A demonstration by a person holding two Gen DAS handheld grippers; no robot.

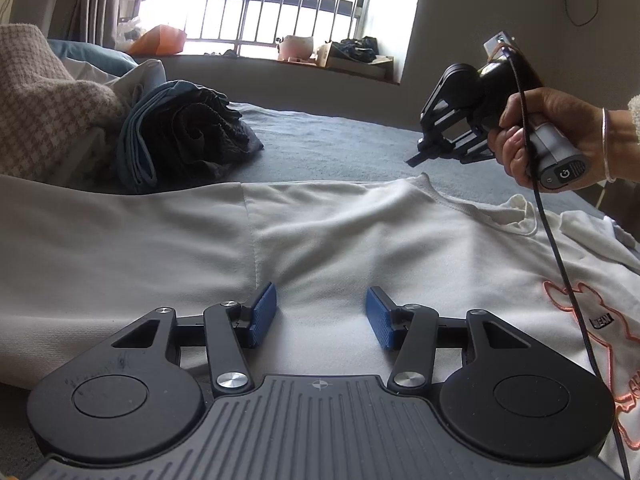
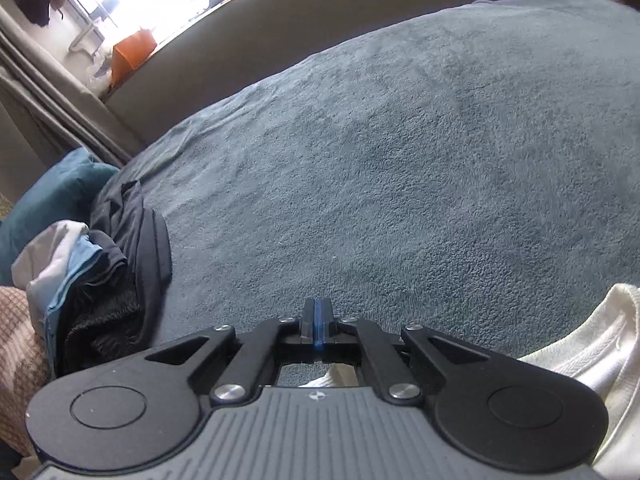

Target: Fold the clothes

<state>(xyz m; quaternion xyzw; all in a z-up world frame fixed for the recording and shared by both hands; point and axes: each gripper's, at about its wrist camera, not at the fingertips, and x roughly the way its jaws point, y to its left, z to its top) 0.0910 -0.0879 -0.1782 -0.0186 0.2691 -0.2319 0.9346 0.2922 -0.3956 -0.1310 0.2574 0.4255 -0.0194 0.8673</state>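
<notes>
Clothes point(image 1: 188, 128) sit heaped at the left on the bed point(image 1: 340, 140), dark pieces on blue ones. Nearer, a white shirt point(image 1: 320, 232) lies spread flat across the bed. The left tool point(image 1: 321, 316) hangs low over it, pads spread, nothing between them. At the right a hand point(image 1: 552, 132) holds the right tool point(image 2: 317, 326) above the shirt's collar point(image 1: 516, 216), pads pressed together, empty.
</notes>
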